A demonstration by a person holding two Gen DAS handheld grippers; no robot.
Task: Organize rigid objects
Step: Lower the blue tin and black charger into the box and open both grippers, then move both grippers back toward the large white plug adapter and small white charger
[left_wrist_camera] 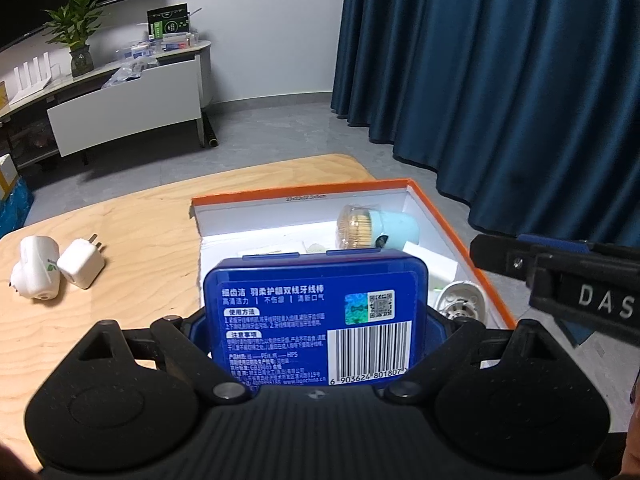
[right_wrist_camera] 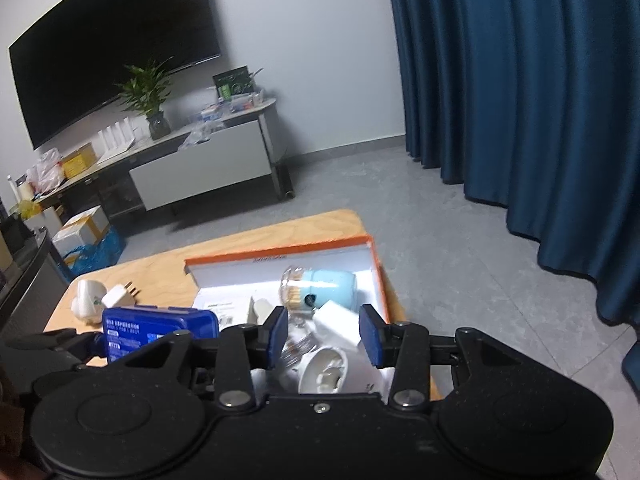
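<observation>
Wooden table (left_wrist_camera: 120, 216), bearing an orange-rimmed box (left_wrist_camera: 444, 216), open-topped, which lies straight ahead of and below both tools. Blue floss-pick case (left_wrist_camera: 316, 312): clamped across its width in the wide-set left gripper (left_wrist_camera: 316, 320), long axis running forward toward the box, near edge over the box's front wall, so the left hand is judged nearer for the drop. Right gripper (right_wrist_camera: 323, 334): empty, pads narrowly parted, over a white round item (right_wrist_camera: 324, 372) in the box's near corner.
</observation>
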